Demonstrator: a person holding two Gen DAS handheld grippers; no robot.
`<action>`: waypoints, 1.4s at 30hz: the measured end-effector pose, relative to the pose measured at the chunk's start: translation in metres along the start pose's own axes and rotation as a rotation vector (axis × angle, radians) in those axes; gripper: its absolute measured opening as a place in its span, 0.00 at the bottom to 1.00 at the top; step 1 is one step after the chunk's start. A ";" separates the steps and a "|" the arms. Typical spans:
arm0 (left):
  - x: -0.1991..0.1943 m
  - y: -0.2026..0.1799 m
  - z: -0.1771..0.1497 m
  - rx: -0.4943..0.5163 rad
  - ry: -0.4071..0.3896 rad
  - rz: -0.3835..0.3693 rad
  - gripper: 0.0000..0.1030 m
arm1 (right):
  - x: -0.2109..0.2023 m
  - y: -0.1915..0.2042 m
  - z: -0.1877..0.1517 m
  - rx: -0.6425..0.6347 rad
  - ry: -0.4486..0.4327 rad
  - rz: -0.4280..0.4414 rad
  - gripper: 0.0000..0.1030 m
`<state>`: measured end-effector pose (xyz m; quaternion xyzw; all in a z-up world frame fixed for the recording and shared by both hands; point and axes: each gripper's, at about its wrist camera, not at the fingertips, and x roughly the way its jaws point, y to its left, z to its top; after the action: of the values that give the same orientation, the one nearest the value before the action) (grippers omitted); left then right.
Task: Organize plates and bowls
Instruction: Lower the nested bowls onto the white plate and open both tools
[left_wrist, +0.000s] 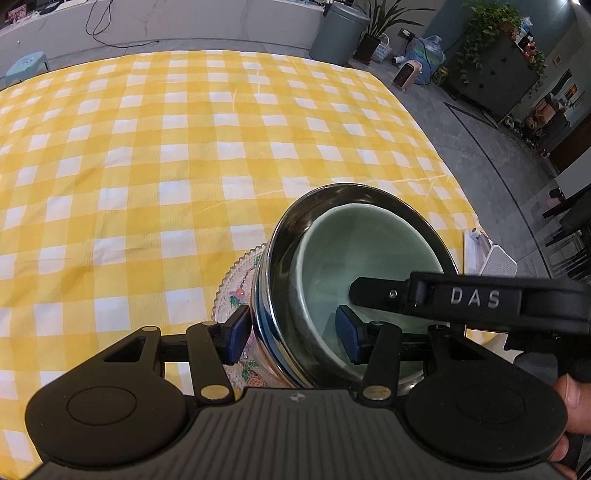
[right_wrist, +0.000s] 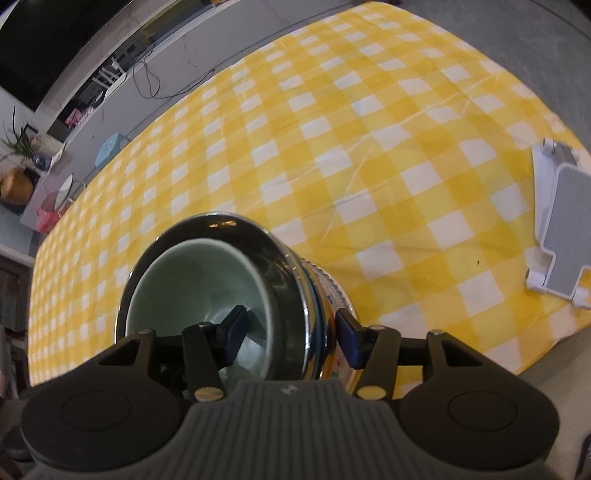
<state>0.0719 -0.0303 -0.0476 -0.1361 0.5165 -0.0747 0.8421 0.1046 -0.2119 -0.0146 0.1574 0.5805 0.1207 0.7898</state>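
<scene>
Steel bowl (left_wrist: 275, 236) – one – holds one green bowl (left_wrist: 365, 251) (nested).

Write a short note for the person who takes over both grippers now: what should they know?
Left gripper: straddles the stack's left wall, one pad outside the steel bowl, one inside the green bowl; grip unclear.
Right gripper: same on the right wall; pads look clear.
Stack: green bowl in steel bowl on the patterned plate, on the checked cloth.
Done: stacking. Left: probably release and withdraw.

Right gripper (right_wrist: 291, 334) jaws straddle the steel bowl (right_wrist: 295, 295) wall, green bowl (right_wrist: 199, 280) nested inside.
</scene>
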 end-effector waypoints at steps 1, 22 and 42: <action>0.000 0.000 0.000 0.001 0.005 0.001 0.56 | -0.001 0.003 -0.001 -0.009 -0.002 -0.006 0.52; -0.069 -0.026 -0.008 0.112 -0.162 0.040 0.63 | -0.059 0.021 -0.006 -0.084 -0.126 0.017 0.66; -0.084 -0.040 -0.041 0.093 -0.194 0.085 0.86 | -0.121 0.043 -0.069 -0.295 -0.387 -0.036 0.80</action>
<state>-0.0021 -0.0525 0.0190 -0.0817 0.4340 -0.0495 0.8958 0.0028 -0.2104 0.0894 0.0501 0.3970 0.1577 0.9028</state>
